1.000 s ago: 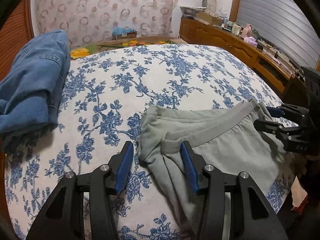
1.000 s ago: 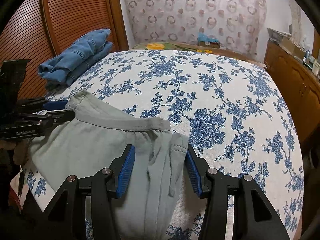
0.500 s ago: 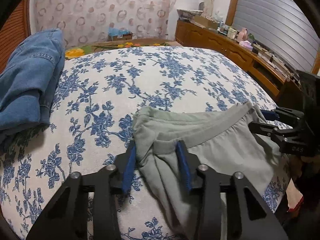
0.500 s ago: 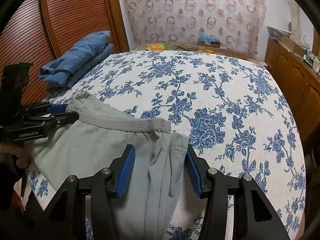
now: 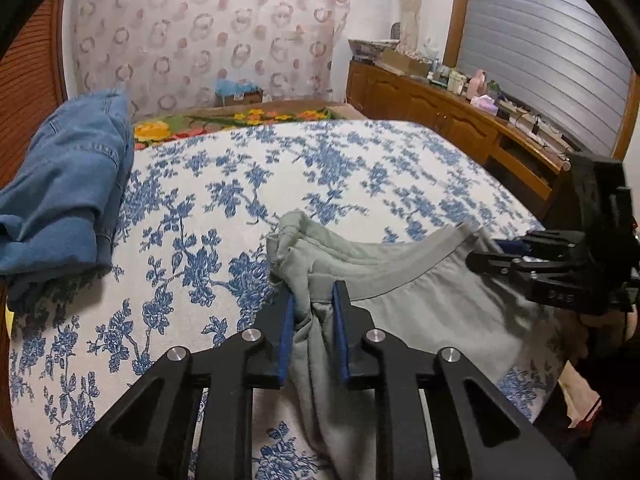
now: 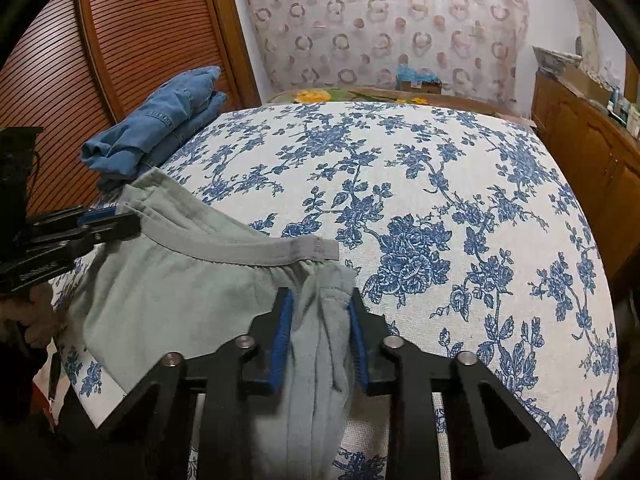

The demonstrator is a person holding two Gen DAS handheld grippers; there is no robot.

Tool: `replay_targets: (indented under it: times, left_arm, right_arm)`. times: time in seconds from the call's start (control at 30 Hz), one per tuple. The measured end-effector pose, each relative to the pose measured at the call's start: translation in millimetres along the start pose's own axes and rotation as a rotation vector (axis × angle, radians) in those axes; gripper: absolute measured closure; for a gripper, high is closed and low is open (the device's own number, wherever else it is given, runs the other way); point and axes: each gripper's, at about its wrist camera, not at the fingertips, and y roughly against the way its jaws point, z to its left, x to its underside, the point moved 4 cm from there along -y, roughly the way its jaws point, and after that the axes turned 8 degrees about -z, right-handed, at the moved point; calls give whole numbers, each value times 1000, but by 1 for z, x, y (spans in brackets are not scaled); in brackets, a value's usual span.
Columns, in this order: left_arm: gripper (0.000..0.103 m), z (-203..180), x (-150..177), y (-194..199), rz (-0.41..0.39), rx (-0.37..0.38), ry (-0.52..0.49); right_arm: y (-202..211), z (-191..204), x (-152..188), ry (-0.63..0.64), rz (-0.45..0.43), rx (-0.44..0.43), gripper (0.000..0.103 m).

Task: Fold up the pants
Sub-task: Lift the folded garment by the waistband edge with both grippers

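Here is the bed (image 6: 460, 184), its white cover printed with blue flowers filling both views, and at its near edge lie the pants (image 5: 420, 304), pale grey-green, waistband toward the headboard end and stretched across the bed's width from one gripper to the other, while the legs run back toward the cameras and drop over the near edge, so the long axis points away from the wall behind the bed. A folded pile of blue jeans (image 6: 160, 136) sits well apart at the far left side of the bed, by the slatted wooden doors (image 6: 132, 44). A wooden sideboard (image 5: 460, 120) crowded with small items runs along the right wall; nothing on it can be read. The left gripper (image 5: 313, 300) is closing, blue pads nearly together with a bunched fold of the pants' left waist corner pressed between them. The right gripper (image 6: 319, 304) is closing too, a thick gather of fabric at the right waist corner squeezed between its pads. White lettering shows on each gripper's side in the other camera's view, but it is too blurred to read.
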Motion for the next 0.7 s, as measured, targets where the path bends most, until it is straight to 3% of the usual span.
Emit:
replay_targets:
  times: [0.17,0.7]
  left_arm:
    - [85,-4,-3,9,-24,11,-1]
    - [85,-24,-33,58,-172,25,-31]
  right_arm:
    - [5,2,-1,6,-17,7,91]
    - [72,19,-21,49,-245,30,92]
